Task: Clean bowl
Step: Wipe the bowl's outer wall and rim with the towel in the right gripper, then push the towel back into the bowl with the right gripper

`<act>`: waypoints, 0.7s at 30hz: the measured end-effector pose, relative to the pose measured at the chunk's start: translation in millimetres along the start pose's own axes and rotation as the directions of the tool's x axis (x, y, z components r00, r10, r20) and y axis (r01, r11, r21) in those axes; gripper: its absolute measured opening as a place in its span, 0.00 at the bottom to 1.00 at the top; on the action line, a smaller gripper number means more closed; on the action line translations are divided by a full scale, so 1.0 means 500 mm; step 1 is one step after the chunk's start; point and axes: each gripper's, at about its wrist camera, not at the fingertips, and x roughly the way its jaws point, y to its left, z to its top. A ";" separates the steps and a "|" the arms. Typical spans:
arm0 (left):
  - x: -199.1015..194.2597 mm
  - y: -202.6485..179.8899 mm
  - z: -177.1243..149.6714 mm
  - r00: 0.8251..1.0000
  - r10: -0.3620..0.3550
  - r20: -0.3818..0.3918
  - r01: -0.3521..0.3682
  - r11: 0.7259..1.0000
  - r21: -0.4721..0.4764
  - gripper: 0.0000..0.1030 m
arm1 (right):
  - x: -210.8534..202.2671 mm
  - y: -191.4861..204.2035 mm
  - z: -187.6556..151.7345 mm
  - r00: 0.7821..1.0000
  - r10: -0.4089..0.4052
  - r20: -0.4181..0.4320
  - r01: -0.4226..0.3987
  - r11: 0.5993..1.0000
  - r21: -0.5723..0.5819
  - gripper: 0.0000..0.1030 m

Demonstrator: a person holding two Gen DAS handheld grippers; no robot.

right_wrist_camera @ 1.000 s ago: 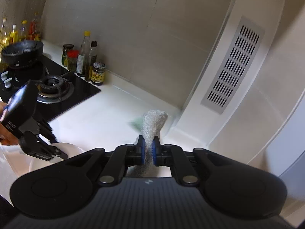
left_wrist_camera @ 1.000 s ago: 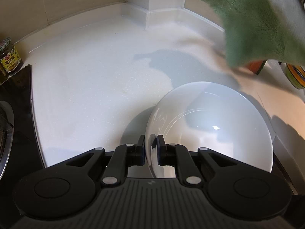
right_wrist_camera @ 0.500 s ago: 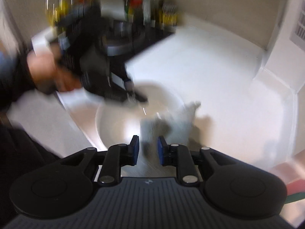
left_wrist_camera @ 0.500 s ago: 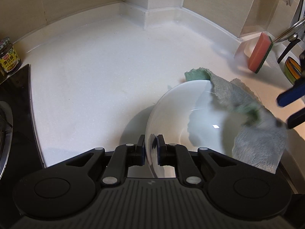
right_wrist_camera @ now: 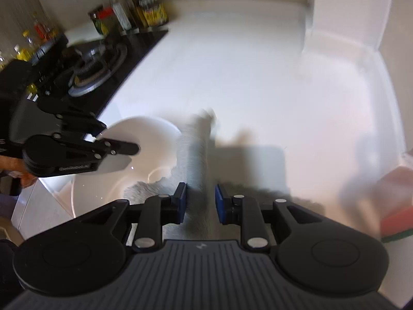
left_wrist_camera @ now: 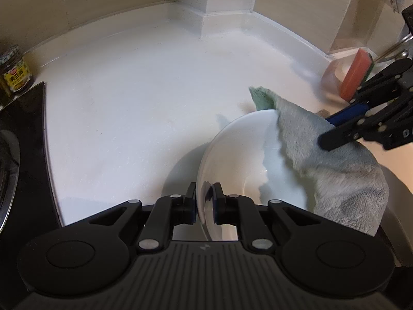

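Gleaming white countertop (left_wrist_camera: pixel 144 98) – tiled wall (left_wrist_camera: pixel 77 2) corner

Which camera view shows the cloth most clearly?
The left wrist view: the cloth is sharp there, draped over the bowl rim, one corner on the counter. The right wrist view shows it blurred, a strip running between the right tongs.

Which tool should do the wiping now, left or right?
Right. The right tool has the grey-green fleece cloth between its fingers, draped into the white ceramic bowl; the left tool is clamped on the bowl's rim, steadying it.
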 end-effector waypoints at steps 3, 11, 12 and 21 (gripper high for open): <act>0.000 -0.008 -0.003 1.000 0.024 -0.004 -0.024 1.000 -0.011 0.11 | 0.030 0.023 0.006 0.998 -0.024 -0.053 0.020 0.997 -0.080 0.19; 0.003 -0.017 0.001 1.000 0.002 -0.022 0.000 0.995 0.104 0.11 | 0.079 0.072 0.042 0.983 -0.104 -0.154 0.048 0.943 -0.328 0.15; 0.004 -0.020 0.003 1.000 0.004 -0.026 0.000 0.992 0.127 0.12 | 0.082 0.079 0.051 0.981 -0.119 -0.155 0.055 0.929 -0.366 0.15; 0.015 -0.028 0.021 0.999 -0.006 -0.044 0.016 0.975 0.220 0.12 | 0.109 0.162 0.107 0.987 -0.132 -0.095 0.032 0.732 -0.680 0.19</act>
